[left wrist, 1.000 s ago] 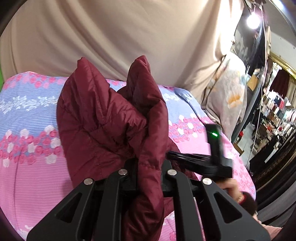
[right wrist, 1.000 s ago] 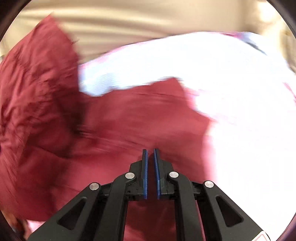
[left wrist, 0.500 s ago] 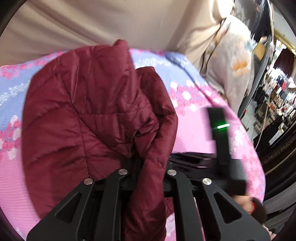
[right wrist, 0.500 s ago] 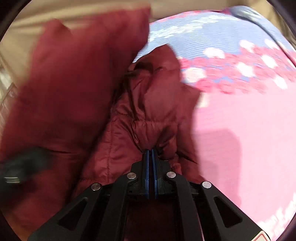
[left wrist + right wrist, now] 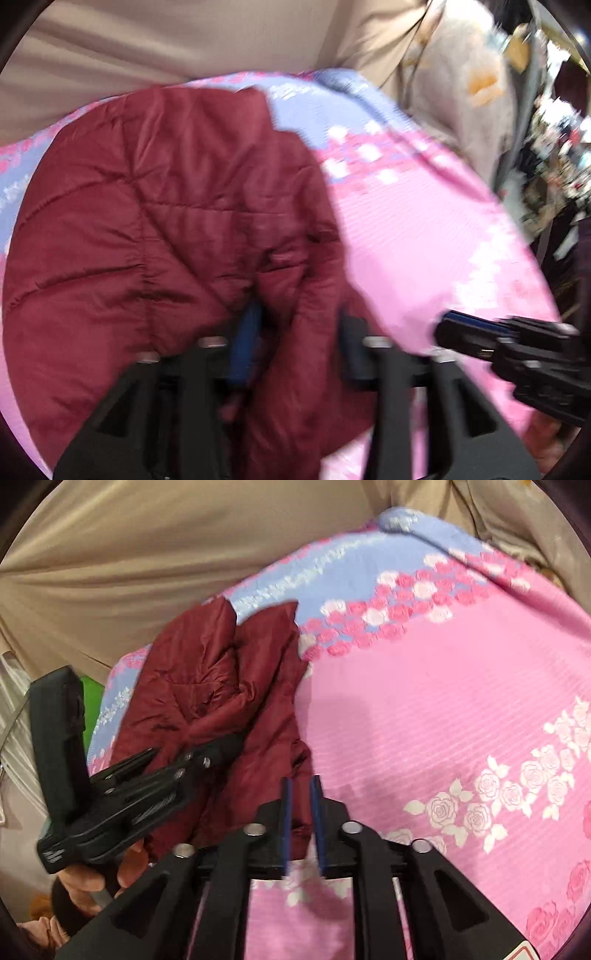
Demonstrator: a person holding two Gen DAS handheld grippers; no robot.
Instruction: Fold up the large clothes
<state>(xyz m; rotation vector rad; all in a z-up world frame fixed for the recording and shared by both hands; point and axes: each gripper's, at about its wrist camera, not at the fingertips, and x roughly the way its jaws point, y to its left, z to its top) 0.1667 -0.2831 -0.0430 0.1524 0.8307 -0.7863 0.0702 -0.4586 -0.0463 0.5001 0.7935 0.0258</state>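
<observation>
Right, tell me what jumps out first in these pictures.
A dark red quilted jacket lies bunched on a pink and blue rose-print bedspread, at its left side in the right wrist view. The left claw has just been opening, with jacket cloth loose between its pads. The right claw has also been opening, at the jacket's near edge.

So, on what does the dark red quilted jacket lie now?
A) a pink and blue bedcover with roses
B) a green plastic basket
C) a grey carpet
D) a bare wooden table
A: the jacket lies bunched on the rose-printed pink and blue bedcover.
</observation>
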